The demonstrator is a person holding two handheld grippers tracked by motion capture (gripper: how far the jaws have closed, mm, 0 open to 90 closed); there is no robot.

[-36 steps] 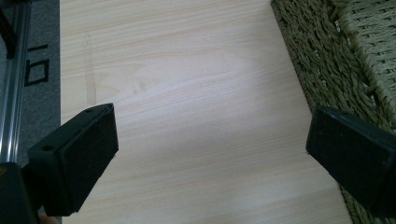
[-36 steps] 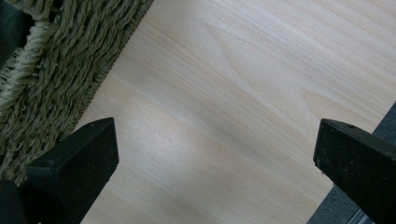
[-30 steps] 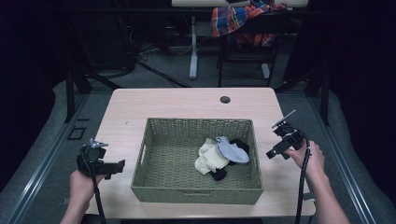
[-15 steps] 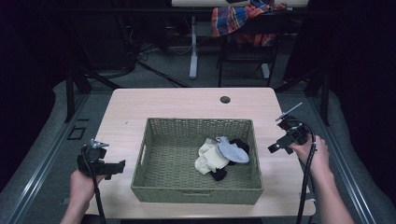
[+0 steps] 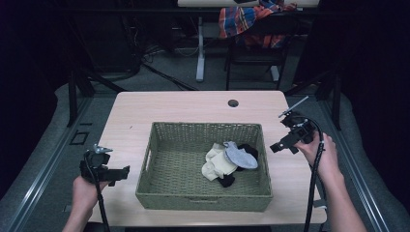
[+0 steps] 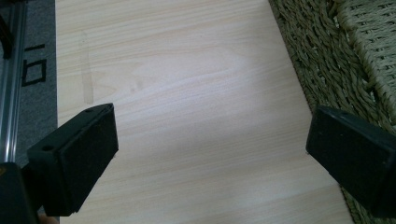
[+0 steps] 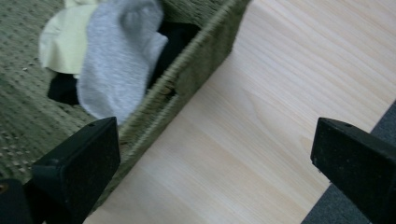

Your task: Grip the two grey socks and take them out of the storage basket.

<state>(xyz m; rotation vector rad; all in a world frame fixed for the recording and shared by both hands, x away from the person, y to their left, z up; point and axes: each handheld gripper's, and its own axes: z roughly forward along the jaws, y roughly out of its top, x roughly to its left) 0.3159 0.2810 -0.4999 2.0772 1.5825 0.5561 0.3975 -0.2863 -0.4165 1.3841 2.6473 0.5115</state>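
Note:
A green woven basket (image 5: pixel 159 145) stands in the middle of the wooden table. In its right half lie a grey sock (image 5: pixel 240 155), a cream sock (image 5: pixel 217 164) and a black sock (image 5: pixel 227 181). My left gripper (image 5: pixel 123 170) hovers over bare wood left of the basket, open and empty (image 6: pixel 210 158), with the basket wall (image 6: pixel 327 60) at its right. My right gripper (image 5: pixel 276 146) is held beside the basket's right wall, open and empty (image 7: pixel 215 163). Past its jaws I see the basket rim (image 7: pixel 196 60), the grey sock (image 7: pixel 119 56) and the cream sock (image 7: pixel 65 42).
A round cable hole (image 5: pixel 233 103) sits near the table's far edge. Behind the table stands a chair with plaid cloth (image 5: pixel 251 24). A metal rail (image 6: pixel 9 93) runs along the floor off the table's left edge. Bare wood lies on both sides of the basket.
My right gripper has shifted a little toward the table's far side, staying beside the basket's right wall. The left gripper and the socks have not moved.

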